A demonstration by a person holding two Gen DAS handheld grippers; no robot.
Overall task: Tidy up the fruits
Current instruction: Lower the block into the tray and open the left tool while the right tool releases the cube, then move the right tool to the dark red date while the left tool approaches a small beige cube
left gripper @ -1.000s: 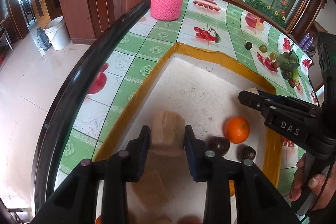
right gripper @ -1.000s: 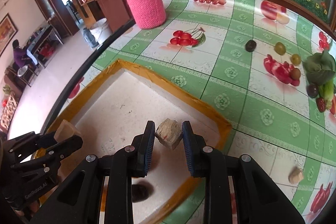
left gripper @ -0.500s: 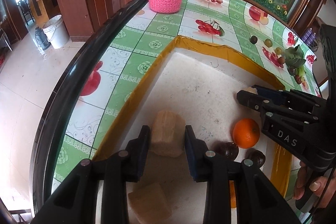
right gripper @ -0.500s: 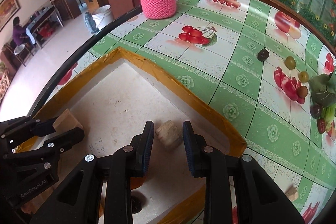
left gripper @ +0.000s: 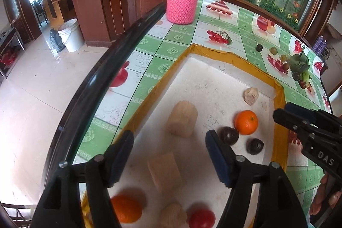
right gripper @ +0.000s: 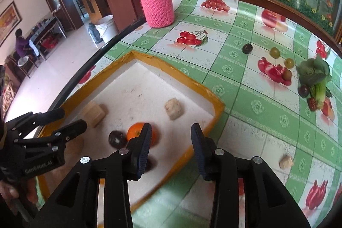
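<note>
Right wrist: pink jar (right gripper: 157, 3) (knit sleeve) beyond tray (right gripper: 177, 75).

"DAS" is printed on the right hand-held gripper (left gripper: 284, 113); "GenRobot.AI" on the left hand-held gripper (right gripper: 70, 120).

Blurred orange (left gripper: 126, 208) and tomato (left gripper: 202, 218), partly behind fingers (left gripper: 119, 155)

A table (right gripper: 245, 99) under a green-checked, fruit-printed cloth filled the frame. On it lay a yellow-rimmed white tray (right gripper: 177, 75) at lower left, a pink knit-sleeved jar (right gripper: 157, 8) at the upper centre, small dark and green fruits (right gripper: 274, 52) and leafy greens (right gripper: 314, 72) at right, and a tan block (right gripper: 286, 161) at lower right.
</note>
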